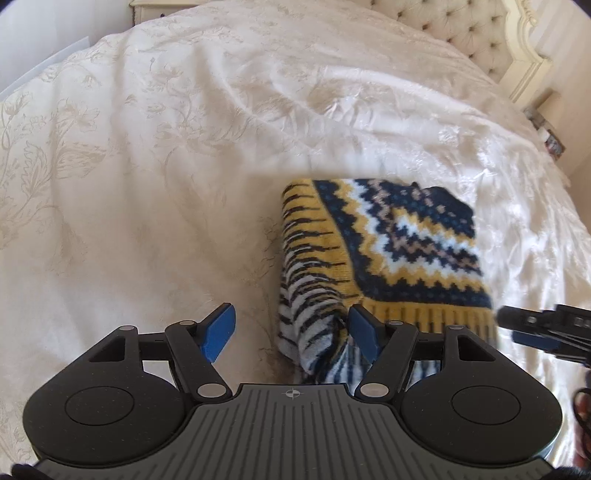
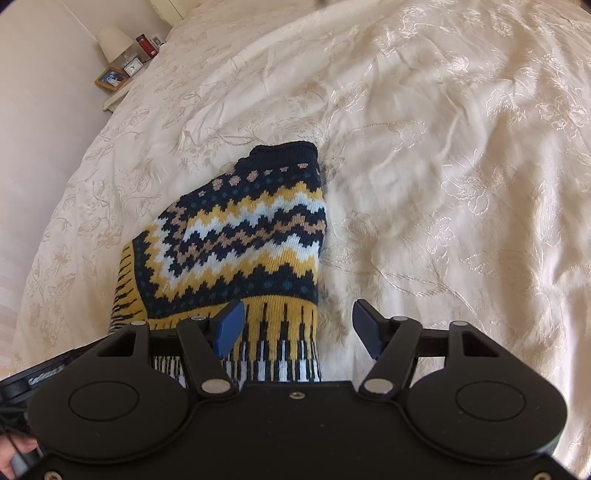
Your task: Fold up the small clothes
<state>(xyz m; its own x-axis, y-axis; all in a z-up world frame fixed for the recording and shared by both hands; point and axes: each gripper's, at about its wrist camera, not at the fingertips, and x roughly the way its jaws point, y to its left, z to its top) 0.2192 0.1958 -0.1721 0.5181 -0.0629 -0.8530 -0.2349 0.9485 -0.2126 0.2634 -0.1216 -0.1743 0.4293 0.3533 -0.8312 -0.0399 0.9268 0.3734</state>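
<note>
A small knitted sweater (image 1: 399, 243) in navy, yellow, white and tan zigzags lies folded on the cream bedspread (image 1: 155, 184). My left gripper (image 1: 291, 325) is open at the sweater's near left corner, its blue pads (image 1: 221, 332) wide apart with nothing held. In the right wrist view the same sweater (image 2: 236, 236) lies ahead and to the left. My right gripper (image 2: 297, 325) is open over its yellow ribbed hem, nothing between the pads. The right gripper (image 1: 543, 332) shows at the right edge of the left wrist view.
A tufted headboard (image 1: 476, 33) rises at the far right. A nightstand holds a lamp (image 2: 114, 40), a small clock (image 2: 133, 66) and a framed picture (image 2: 110, 78). A hand (image 2: 18, 454) shows at the lower left. Bedspread (image 2: 461, 166) stretches around the sweater.
</note>
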